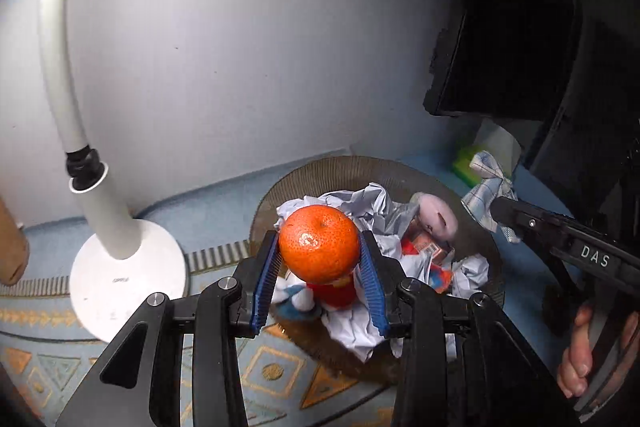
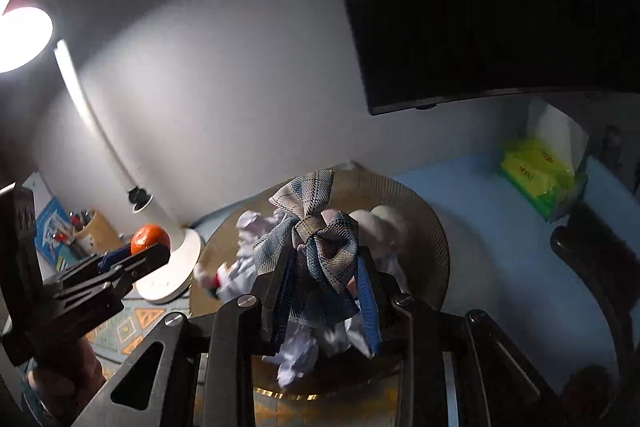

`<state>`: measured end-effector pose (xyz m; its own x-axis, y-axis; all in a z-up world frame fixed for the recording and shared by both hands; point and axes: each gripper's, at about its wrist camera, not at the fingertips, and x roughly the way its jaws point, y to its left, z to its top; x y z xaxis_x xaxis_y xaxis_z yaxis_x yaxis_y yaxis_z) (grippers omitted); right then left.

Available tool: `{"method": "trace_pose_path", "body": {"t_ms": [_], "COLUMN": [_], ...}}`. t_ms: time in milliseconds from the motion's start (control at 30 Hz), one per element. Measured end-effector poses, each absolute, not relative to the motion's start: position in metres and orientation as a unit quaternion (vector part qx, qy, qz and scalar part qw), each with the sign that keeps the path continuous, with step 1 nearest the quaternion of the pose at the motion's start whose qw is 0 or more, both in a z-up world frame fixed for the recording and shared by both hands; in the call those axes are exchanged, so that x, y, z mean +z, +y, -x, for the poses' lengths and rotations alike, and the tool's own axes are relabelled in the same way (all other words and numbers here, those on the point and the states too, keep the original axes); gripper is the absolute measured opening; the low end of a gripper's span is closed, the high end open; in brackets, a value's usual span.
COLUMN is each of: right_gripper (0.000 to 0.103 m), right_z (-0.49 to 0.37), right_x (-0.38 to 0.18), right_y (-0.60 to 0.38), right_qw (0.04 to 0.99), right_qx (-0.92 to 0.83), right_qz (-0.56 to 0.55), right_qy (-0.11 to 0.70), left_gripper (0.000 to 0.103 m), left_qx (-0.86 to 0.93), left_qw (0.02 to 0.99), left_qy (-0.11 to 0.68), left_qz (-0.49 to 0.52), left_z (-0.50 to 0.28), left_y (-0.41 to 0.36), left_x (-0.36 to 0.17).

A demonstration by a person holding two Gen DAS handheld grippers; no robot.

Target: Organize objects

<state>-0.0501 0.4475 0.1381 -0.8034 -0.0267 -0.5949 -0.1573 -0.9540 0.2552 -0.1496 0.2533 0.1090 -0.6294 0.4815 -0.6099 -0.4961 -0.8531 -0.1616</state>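
While both grippers hang above the round woven basket (image 1: pixel 320 167), each carries 1 item lifted clear of it, presumably for sorting elsewhere. Left gripper (image 1: pixel 320 259): jaws clamped on an orange mandarin (image 1: pixel 318 243), gripped at its sides so it sits high between the blue pads (image 1: pixel 266 279). Right gripper (image 2: pixel 326 291): jaws pinched on a plaid fabric bow (image 2: pixel 316 239), held by its lower folds, knot upward. Remaining in basket: crumpled white paper (image 1: pixel 376 203), pink soft toy (image 1: pixel 438 213), red packet (image 1: pixel 424 247). Nearby on the table: white lamp base (image 1: pixel 128 275), green tissue pack (image 2: pixel 540 175).
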Motion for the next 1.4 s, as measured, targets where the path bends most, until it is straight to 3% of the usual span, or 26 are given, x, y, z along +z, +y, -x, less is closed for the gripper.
{"method": "trace_pose_path", "body": {"t_ms": [100, 167, 200, 233, 267, 533, 767, 833, 867, 1100, 1400], "right_gripper": [0.029, 0.038, 0.049, 0.056, 0.062, 0.062, 0.063, 0.063, 0.063, 0.063, 0.063], "right_z": [0.088, 0.109, 0.117, 0.123, 0.125, 0.077, 0.002, -0.018, -0.028, -0.047, -0.022], "right_x": [0.134, 0.130, 0.129, 0.128, 0.128, 0.145, 0.174, 0.171, 0.167, 0.093, 0.020], "right_y": [0.462, 0.466, 0.468, 0.469, 0.470, 0.449, 0.369, 0.335, 0.316, 0.214, 0.188], "right_qw": [0.033, 0.033, 0.030, 0.028, 0.029, 0.024, -0.038, -0.063, -0.076, -0.104, -0.056], "right_qx": [0.933, 0.928, 0.926, 0.925, 0.925, 0.932, 0.943, 0.940, 0.938, 0.915, 0.890], "right_qz": [0.319, 0.326, 0.329, 0.330, 0.328, 0.313, 0.307, 0.315, 0.322, 0.383, 0.451], "right_qy": [0.165, 0.176, 0.181, 0.187, 0.190, 0.181, 0.125, 0.109, 0.102, 0.064, 0.036], "left_gripper": [0.037, 0.053, 0.072, 0.077, 0.077, 0.077, 0.078, 0.097, 0.103, 0.102, 0.102], "left_qx": [0.897, 0.892, 0.891, 0.892, 0.893, 0.899, 0.928, 0.934, 0.936, 0.938, 0.919], "left_qw": [0.283, 0.295, 0.295, 0.296, 0.297, 0.287, 0.218, 0.184, 0.167, 0.051, 0.015], "left_qy": [0.004, -0.011, -0.018, -0.028, -0.036, -0.052, -0.045, -0.046, -0.045, -0.014, -0.013], "left_qz": [0.339, 0.342, 0.345, 0.341, 0.337, 0.326, 0.298, 0.303, 0.305, 0.341, 0.393], "left_z": [0.166, 0.174, 0.177, 0.179, 0.179, 0.137, 0.050, 0.025, 0.015, -0.035, -0.024], "left_y": [0.266, 0.271, 0.272, 0.270, 0.267, 0.218, 0.121, 0.090, 0.075, 0.002, -0.026], "left_x": [0.099, 0.094, 0.093, 0.094, 0.095, 0.117, 0.150, 0.149, 0.147, 0.095, 0.028]}}
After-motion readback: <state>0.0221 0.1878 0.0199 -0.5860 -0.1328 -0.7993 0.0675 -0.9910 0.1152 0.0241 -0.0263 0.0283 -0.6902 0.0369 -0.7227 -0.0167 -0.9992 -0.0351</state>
